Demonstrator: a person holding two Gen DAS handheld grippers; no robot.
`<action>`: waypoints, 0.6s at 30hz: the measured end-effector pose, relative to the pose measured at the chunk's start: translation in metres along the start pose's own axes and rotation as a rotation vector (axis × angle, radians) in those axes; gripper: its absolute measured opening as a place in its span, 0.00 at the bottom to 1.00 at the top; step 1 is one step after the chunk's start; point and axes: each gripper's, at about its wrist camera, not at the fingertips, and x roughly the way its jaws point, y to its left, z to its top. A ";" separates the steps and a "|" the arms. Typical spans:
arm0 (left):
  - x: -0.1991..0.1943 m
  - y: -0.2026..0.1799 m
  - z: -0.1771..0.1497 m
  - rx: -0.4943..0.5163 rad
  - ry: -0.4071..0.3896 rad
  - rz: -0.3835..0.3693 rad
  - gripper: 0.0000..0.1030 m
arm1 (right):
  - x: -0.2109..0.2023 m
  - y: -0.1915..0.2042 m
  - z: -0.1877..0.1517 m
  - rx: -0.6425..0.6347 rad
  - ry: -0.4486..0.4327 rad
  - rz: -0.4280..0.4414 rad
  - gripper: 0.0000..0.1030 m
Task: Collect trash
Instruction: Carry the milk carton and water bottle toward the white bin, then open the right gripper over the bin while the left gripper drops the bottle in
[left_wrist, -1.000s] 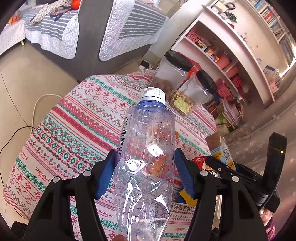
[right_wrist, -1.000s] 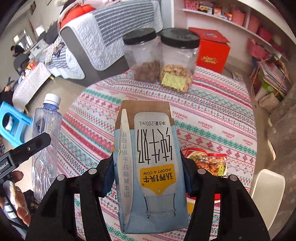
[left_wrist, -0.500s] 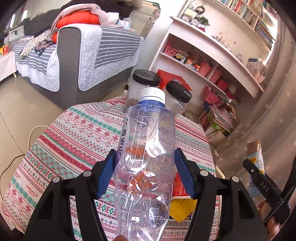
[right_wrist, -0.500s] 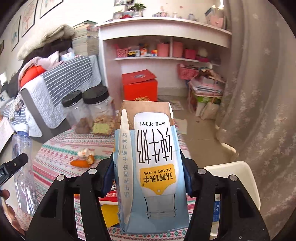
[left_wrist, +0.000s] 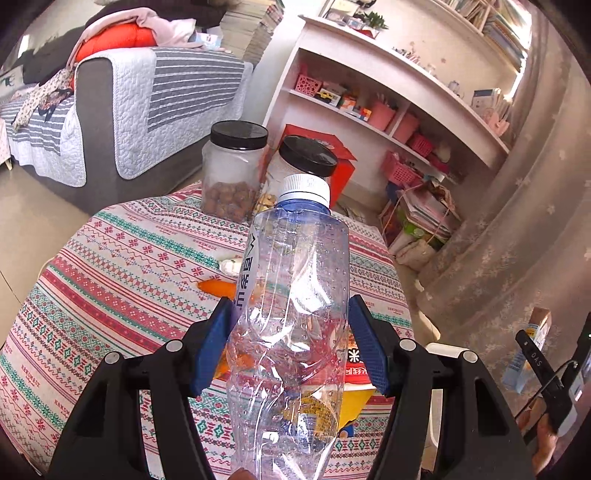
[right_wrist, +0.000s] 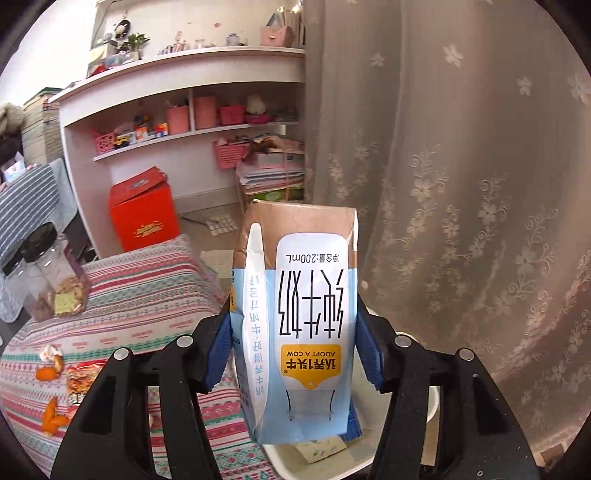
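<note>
Gripping a crumpled water bottle (left_wrist: 291, 317), the left gripper (left_wrist: 291, 347) (right gripper (right_wrist: 293, 343) clamps a milk carton (right_wrist: 306, 321)).

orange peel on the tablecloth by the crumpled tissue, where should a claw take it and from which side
Take the orange peel across its short width, coming down from above. It lies flat on the striped tablecloth, long and thin, so only its narrow sides give the pads purchase. The crumpled tissue sits close on the jar side, so close the pads clear of it. Part of the peel is hidden behind the plastic bottle.
</note>
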 end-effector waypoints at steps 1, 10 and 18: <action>0.002 -0.005 -0.001 0.008 0.005 -0.006 0.61 | 0.003 -0.006 -0.001 0.009 0.002 -0.014 0.54; 0.015 -0.064 -0.018 0.096 0.045 -0.089 0.61 | 0.015 -0.047 -0.004 0.047 0.065 -0.045 0.55; 0.025 -0.120 -0.031 0.190 0.091 -0.140 0.61 | 0.007 -0.082 0.001 0.062 0.040 -0.112 0.90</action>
